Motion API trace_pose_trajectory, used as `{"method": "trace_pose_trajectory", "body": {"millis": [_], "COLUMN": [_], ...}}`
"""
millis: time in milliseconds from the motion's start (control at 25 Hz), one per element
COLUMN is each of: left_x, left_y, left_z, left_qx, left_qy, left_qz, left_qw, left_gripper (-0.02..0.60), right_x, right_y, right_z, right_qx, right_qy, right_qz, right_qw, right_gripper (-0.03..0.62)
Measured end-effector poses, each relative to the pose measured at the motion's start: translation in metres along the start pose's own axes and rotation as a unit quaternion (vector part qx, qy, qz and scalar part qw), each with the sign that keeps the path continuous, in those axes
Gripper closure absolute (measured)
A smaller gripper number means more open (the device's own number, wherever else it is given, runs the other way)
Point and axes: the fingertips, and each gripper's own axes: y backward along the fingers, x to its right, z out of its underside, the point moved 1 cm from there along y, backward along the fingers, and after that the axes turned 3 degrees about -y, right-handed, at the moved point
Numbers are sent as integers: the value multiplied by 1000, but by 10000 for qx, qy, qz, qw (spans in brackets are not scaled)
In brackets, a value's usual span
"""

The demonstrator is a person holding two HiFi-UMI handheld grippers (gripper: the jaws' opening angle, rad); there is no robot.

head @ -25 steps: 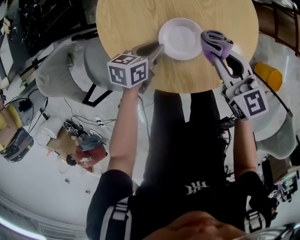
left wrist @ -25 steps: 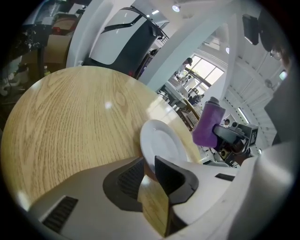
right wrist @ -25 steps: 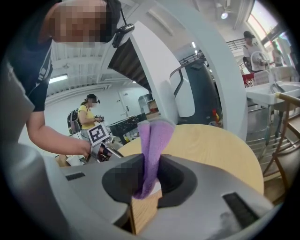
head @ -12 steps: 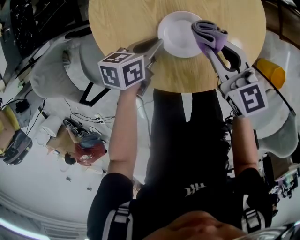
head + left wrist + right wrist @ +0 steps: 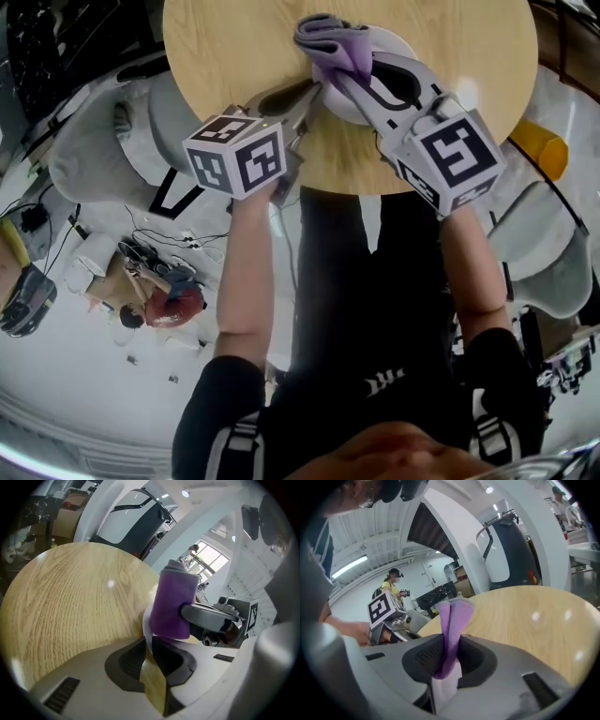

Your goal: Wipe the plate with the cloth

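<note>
A white plate [image 5: 403, 47] lies on the round wooden table [image 5: 234, 47]. My left gripper [image 5: 314, 94] reaches to its near-left rim. Its jaws are closing, and the thin plate rim [image 5: 146, 630] stands between the pads of the left gripper [image 5: 149, 641], which touch it. My right gripper [image 5: 347, 66] is shut on a folded purple cloth [image 5: 328, 37] and holds it over the plate's left part, hiding most of the plate. The cloth [image 5: 173, 602] hangs just beyond the rim. The right gripper view shows the cloth [image 5: 452, 620] pinched upright between the jaws.
The table's front edge [image 5: 356, 183] runs just behind both grippers. A yellow object [image 5: 539, 150] and grey seats stand beside the table on the right. Cables and clutter [image 5: 159, 281] lie on the floor at the left. A person in yellow [image 5: 393, 590] stands far off.
My right gripper has carried the cloth leftward, from beside the plate's right rim to over the plate. The left gripper has stayed at the plate's rim.
</note>
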Motion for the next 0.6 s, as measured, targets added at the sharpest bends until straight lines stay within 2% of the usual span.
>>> {"method": "trace_pose_trajectory", "body": {"millis": [120,360,600], "left_x": [0,0,-1], "left_y": [0,1,1], "left_z": [-1,-1,-2], "left_qx": [40,67,75], "left_qy": [-32,-63,-115], "left_qz": [-36,-75,-100], "left_qw": [10000,9999,9999], "left_gripper": [531,531,532], "right_x": [5,28,44], "right_y": [-12,-12,4], "right_z": [-2,-1,6], "right_qx": [-139,-489,-555], "right_qy": [-89,417,491], "right_qz": [11,403,618], "right_qw": [9999,9971,9953], "right_gripper": [517,516,516]}}
